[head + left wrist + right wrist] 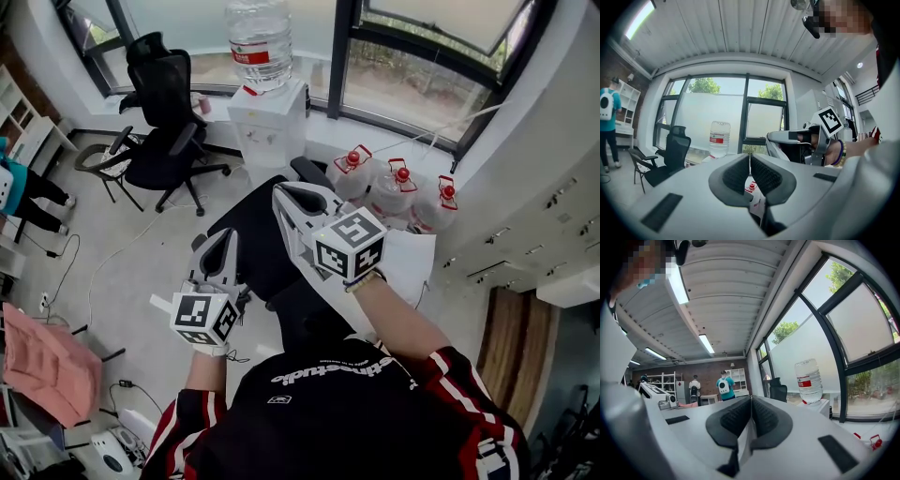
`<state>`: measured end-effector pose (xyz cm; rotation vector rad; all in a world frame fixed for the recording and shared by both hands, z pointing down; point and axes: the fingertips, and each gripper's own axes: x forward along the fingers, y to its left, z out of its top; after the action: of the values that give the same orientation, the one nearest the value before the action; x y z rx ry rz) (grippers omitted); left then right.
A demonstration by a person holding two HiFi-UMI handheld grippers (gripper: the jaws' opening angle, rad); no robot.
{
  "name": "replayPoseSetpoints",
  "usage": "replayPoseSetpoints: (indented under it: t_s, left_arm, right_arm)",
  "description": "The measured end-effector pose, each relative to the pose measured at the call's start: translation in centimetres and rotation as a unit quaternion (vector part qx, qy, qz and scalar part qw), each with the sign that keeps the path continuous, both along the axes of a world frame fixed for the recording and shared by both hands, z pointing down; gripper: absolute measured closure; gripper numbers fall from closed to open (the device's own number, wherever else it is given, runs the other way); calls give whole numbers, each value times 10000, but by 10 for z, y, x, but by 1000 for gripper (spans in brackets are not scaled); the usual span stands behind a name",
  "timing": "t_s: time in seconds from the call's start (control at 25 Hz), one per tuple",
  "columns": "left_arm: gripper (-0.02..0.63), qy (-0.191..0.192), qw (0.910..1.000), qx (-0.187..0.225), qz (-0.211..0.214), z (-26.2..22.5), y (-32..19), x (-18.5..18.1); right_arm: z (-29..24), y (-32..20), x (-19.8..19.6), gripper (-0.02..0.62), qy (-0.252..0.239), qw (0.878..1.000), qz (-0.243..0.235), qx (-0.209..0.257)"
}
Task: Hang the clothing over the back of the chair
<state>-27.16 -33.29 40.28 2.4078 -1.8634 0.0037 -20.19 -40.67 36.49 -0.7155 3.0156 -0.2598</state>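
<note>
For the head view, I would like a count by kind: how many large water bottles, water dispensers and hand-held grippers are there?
Large water bottles: 4
Water dispenser: 1
Grippers: 2, the left gripper and the right gripper
Total: 7

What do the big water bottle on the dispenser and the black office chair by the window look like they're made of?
Water bottle: clear plastic, likely, slightly glossy; light shows through it.
Office chair: matte black fabric or mesh on a dark plastic-looking frame; too small to tell which.
</note>
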Motion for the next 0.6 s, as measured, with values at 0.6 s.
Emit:
replayPoseSetpoints:
  t_s: [0.6]
  left_arm:
    - [578, -46, 9994, 38, 329, -4, 2, 32]
  right_arm:
    - [7, 13, 59, 577, 100, 9990, 442, -58]
